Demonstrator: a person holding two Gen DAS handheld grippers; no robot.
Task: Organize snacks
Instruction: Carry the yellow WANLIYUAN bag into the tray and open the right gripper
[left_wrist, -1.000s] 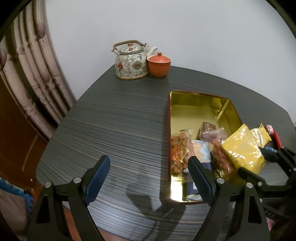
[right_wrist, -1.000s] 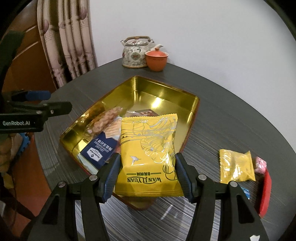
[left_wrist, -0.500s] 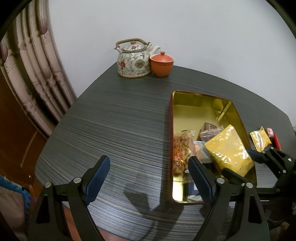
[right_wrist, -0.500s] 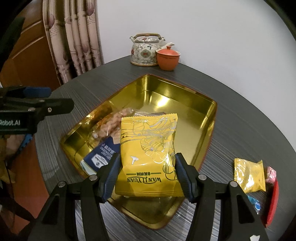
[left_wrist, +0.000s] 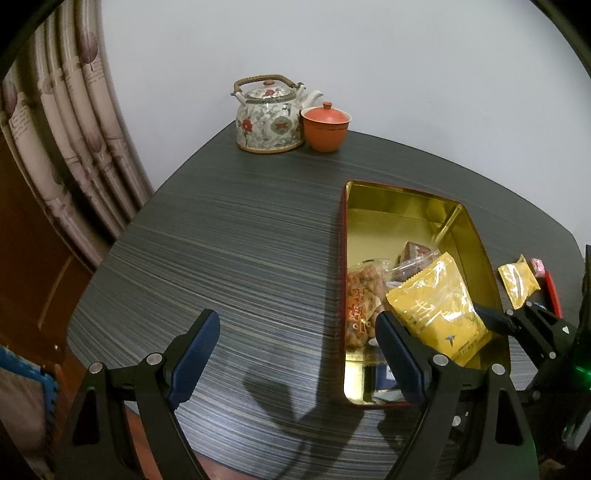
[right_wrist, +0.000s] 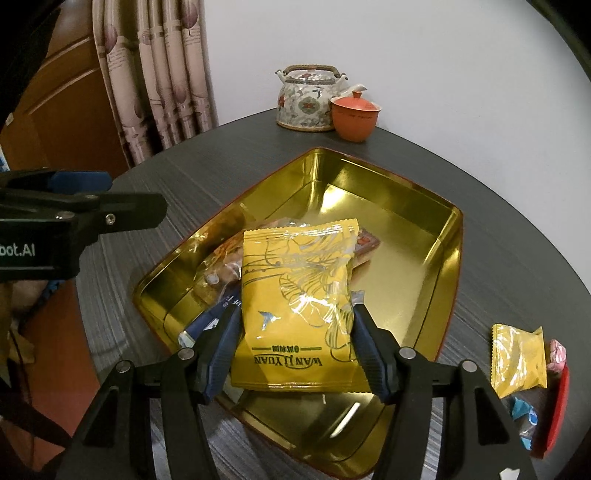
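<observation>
A gold tin (left_wrist: 406, 199) (right_wrist: 406, 221) lies on the dark table and holds a clear bag of brown snacks (left_wrist: 360, 295), a brown pack (left_wrist: 415, 253) and a blue packet (right_wrist: 207, 321). My right gripper (right_wrist: 295, 310) holds a big yellow snack packet (right_wrist: 295, 280) (left_wrist: 439, 306) low over those snacks. Its pads still touch the packet's two sides while the jaws are opening. My left gripper (left_wrist: 295, 321) hangs open over bare table left of the tin, with nothing between its fingers. A small yellow packet (right_wrist: 519, 354) (left_wrist: 517, 280) lies on the table right of the tin.
A flowered teapot (left_wrist: 267, 118) and an orange lidded cup (left_wrist: 325, 127) stand at the table's far edge by the wall. A pink sweet (right_wrist: 557, 354), blue wrappers and a red lid (right_wrist: 557, 406) lie beside the small yellow packet. Curtains (left_wrist: 74, 147) hang at the left.
My right gripper has carried the big yellow packet from the tin's right rim further in over the tin and a little lower. The left gripper has stayed put.
</observation>
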